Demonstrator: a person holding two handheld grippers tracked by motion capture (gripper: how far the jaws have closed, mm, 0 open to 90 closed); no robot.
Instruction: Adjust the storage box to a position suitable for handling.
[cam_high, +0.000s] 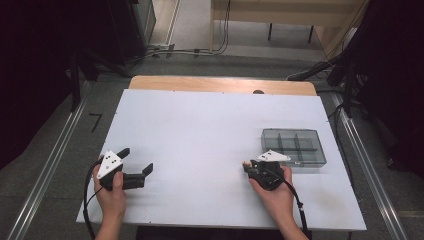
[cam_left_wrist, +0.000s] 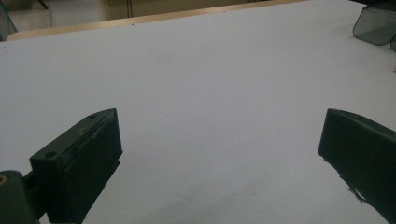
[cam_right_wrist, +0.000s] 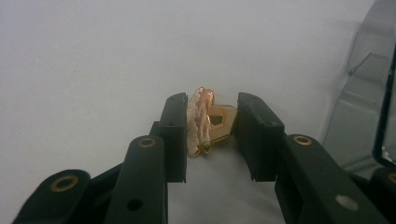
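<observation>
A small gold trinket with a pink-and-white stone face sits between the two black jaws of my right gripper, which is shut on it just above the white table. In the high view the same gripper is at the front right of the table, with the trinket at its tip, left of a grey see-through compartment box. My left gripper rests at the front left with its jaws wide apart. Bare tabletop lies between the jaws of my left gripper.
The white table ends in a wooden strip at the back. A corner of the compartment box shows far right in the left gripper view, and its wall stands close at the right of the right gripper view.
</observation>
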